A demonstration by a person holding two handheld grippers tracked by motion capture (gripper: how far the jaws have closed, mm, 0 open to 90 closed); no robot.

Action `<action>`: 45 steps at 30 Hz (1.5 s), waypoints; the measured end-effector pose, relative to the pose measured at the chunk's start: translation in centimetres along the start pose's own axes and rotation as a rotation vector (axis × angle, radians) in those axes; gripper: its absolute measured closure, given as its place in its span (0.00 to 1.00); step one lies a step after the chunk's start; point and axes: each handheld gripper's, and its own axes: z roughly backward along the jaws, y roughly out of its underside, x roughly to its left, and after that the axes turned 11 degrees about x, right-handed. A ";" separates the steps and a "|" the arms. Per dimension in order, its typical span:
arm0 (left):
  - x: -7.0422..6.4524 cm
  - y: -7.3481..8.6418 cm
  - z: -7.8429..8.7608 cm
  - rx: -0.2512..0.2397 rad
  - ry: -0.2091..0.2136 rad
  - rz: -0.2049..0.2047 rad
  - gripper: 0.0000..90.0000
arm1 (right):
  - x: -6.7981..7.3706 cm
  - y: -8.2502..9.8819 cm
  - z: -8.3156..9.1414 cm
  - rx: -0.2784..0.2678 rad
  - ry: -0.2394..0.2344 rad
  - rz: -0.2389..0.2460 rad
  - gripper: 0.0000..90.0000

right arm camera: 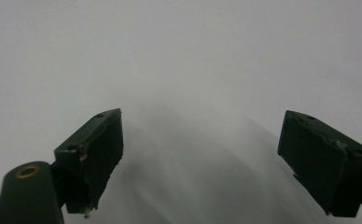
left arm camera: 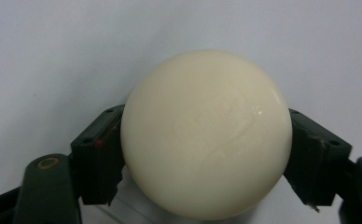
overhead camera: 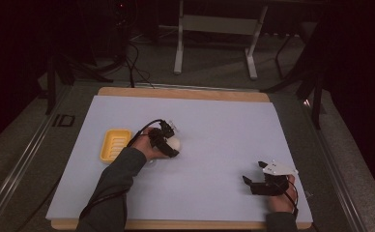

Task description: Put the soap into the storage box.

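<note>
Our left tool (left arm camera: pixel 206 154) is clamped on a cream-white ball (left arm camera: pixel 206 133), one black jaw pressed against each side of it. In the high view we see that tool (overhead camera: pixel 168 143) with the ball (overhead camera: pixel 175 143) near the middle of the pale sheet (overhead camera: pixel 224 125) covering the table (overhead camera: pixel 176 93). A yellow tray (overhead camera: pixel 114 144) sits just beside our left hand (overhead camera: pixel 149 147), on the side away from the ball. Our right tool (right arm camera: pixel 200 161) has its jaws spread wide with nothing between them, above bare sheet. In the high view it (overhead camera: pixel 254 182) sits well apart from the ball, near the sheet's near right corner, a grey three-cornered plate (overhead camera: pixel 277 168) on top.
</note>
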 end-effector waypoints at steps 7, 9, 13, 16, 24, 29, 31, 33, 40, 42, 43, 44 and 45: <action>-0.3 0.0 0.1 0.015 -0.003 -0.016 0.27 | 0.0 0.0 0.0 -0.001 0.000 0.000 0.16; -0.5 0.1 0.2 0.029 -0.001 -0.033 0.27 | 0.0 0.0 0.0 -0.001 0.000 0.000 0.16; -1.1 0.5 0.5 0.063 -0.004 -0.075 0.27 | 0.0 0.0 0.0 -0.001 0.000 0.000 0.16; -1.5 0.9 0.8 0.093 -0.002 -0.101 0.27 | 0.0 0.0 0.0 0.000 0.001 0.001 0.16; -2.5 1.3 1.3 0.181 0.013 -0.180 0.27 | 0.1 0.0 -0.1 0.005 0.004 0.007 0.16; -2.8 0.9 1.0 0.233 -0.004 -0.192 0.26 | 0.1 0.0 -0.1 0.006 0.005 0.007 0.16; -2.8 0.7 1.0 0.244 -0.001 -0.194 0.26 | 0.1 0.0 0.0 0.006 0.004 0.007 0.16; -2.7 0.6 1.0 0.253 0.002 -0.192 0.26 | 0.1 0.0 0.0 0.005 0.003 0.007 0.16; -2.8 -0.2 0.9 0.312 0.003 -0.197 0.26 | 0.1 0.0 -0.1 0.006 0.003 0.007 0.16; -2.8 -0.4 0.9 0.329 0.001 -0.203 0.27 | 0.1 0.0 -0.1 0.006 0.004 0.008 0.16; -2.9 -0.5 0.9 0.331 0.000 -0.203 0.27 | 0.1 0.0 -0.1 0.006 0.004 0.008 0.16; -2.9 -0.5 0.9 0.335 -0.001 -0.205 0.27 | 0.1 0.0 -0.1 0.006 0.003 0.008 0.16; -2.9 -0.5 0.9 0.339 -0.004 -0.210 0.27 | 0.1 0.0 -0.1 0.006 0.003 0.008 0.16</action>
